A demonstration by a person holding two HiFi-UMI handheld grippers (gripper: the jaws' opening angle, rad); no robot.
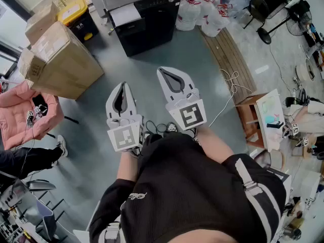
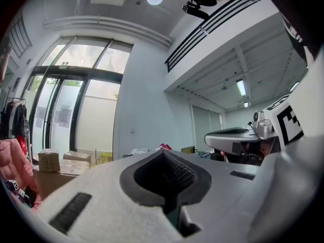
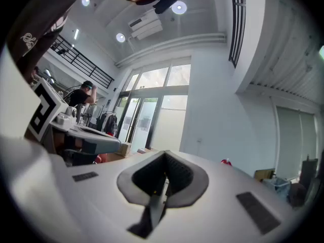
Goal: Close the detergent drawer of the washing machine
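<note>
A black boxy machine (image 1: 144,19) with a white sheet on its top stands on the floor ahead of me, at the top of the head view. I cannot make out a detergent drawer on it. Both grippers are held level in front of my body, well short of the machine. My left gripper (image 1: 121,87) is shut with nothing between its jaws, as the left gripper view (image 2: 163,155) also shows. My right gripper (image 1: 164,71) sits slightly further forward, likewise shut and empty (image 3: 164,157). Both gripper views look out over the room towards tall windows, and the machine is not in them.
Cardboard boxes (image 1: 61,59) and a yellow-lidded crate (image 1: 76,11) stand left of the machine. White bags (image 1: 202,11) and a long wooden plank (image 1: 230,59) lie to its right, with a small wooden stool (image 1: 250,115) nearby. A pink jacket (image 1: 28,113) and a person's leg (image 1: 30,158) are at left.
</note>
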